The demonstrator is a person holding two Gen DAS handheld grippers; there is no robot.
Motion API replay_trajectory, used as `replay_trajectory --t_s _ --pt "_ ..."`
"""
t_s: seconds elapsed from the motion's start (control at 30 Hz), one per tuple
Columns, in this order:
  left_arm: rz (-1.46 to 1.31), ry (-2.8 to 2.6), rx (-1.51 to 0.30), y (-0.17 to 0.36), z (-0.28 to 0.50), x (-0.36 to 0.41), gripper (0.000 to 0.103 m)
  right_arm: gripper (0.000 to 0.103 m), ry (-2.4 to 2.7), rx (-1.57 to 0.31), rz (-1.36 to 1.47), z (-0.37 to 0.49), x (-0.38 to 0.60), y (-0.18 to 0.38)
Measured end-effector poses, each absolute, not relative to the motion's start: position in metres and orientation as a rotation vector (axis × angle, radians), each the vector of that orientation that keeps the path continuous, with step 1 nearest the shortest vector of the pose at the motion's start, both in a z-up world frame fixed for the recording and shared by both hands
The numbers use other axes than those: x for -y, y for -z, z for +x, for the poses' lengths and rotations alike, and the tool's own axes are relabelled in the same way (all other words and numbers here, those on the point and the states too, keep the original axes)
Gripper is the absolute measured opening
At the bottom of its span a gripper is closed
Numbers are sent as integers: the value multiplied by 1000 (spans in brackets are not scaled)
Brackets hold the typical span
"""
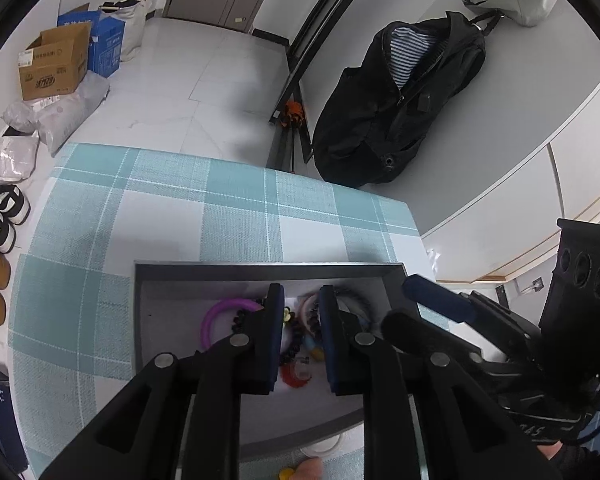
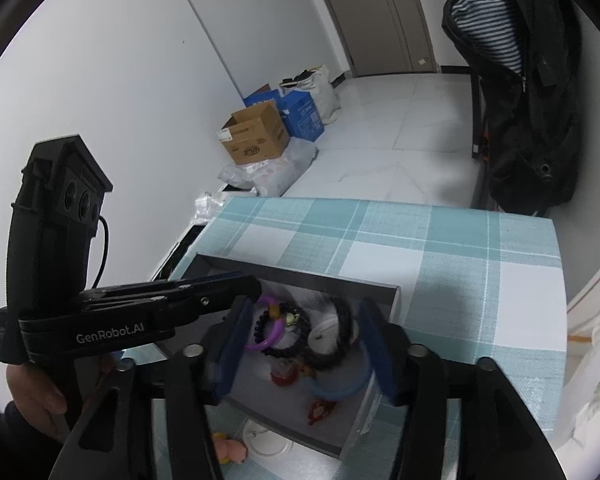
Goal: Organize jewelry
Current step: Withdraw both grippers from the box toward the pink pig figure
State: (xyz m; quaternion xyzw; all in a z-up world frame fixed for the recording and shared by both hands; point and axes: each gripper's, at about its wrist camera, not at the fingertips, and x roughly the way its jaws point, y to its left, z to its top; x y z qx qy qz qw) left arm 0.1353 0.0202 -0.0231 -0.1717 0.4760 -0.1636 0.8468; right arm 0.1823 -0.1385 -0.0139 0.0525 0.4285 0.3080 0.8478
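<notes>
Both the left gripper (image 1: 300, 300) and right gripper (image 2: 306, 320) hover, fingers spread and holding nothing, over the grey tray (image 1: 268, 269) on the checked tablecloth (image 1: 236, 208), where 1 purple bangle (image 1: 212, 316) and beaded bracelets (image 2: 288, 350) lie heaped, apparently awaiting sorting.

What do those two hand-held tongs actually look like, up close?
Both are matte black plastic, with jointed arms, silver round rivets and dark blue pads on the fingers. The left tongs carry white "GenRobot.AI" lettering, a block with three round lenses and a thin black cable. The right tongs have a similar block.
</notes>
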Motion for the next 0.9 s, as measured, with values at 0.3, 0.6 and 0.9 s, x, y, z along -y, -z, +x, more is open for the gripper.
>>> replay_trajectory --t_s 0.3,0.6,0.9 --pt "-348 316 -971 14 121 -22 45 67 -622 -877 103 172 146 5" --pt "-313 261 -943 7 98 -25 48 75 -610 -824 91 147 156 -15" --pt "-234 217 -902 -1 71 -22 64 80 -595 -824 49 126 152 -14"
